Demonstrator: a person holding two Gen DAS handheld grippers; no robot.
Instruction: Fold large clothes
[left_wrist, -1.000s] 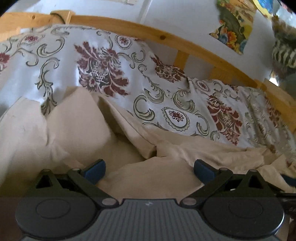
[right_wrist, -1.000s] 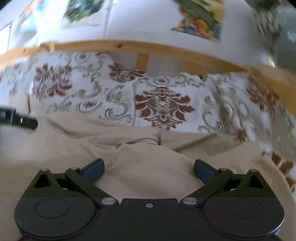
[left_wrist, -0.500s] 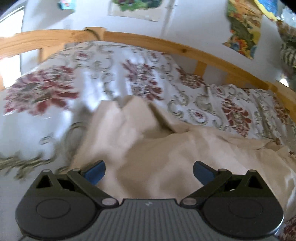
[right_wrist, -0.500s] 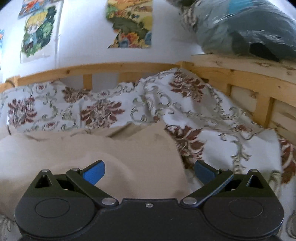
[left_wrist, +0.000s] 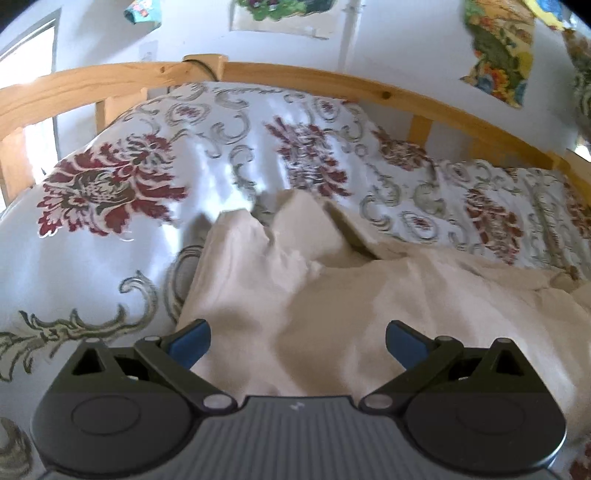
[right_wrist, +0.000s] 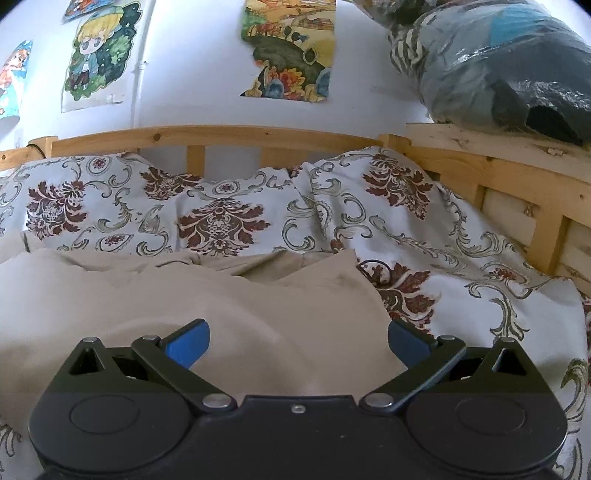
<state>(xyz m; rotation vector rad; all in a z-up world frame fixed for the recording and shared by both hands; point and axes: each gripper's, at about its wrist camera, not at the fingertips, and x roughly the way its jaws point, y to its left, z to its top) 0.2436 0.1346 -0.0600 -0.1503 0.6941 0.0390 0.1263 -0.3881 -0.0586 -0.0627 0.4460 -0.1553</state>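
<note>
- The beige garment lay rumpled on the bed, spread over the floral cover.
- The left gripper hovered over the garment's left edge, its blue-tipped fingers spread wide and holding nothing.
- The right gripper hung over the garment's right edge, fingers likewise wide apart and empty.
- A wooden rail ran behind the cover, with posters on the white wall above.
- A dark plastic-wrapped bundle sat on the wooden ledge at the right.
</note>
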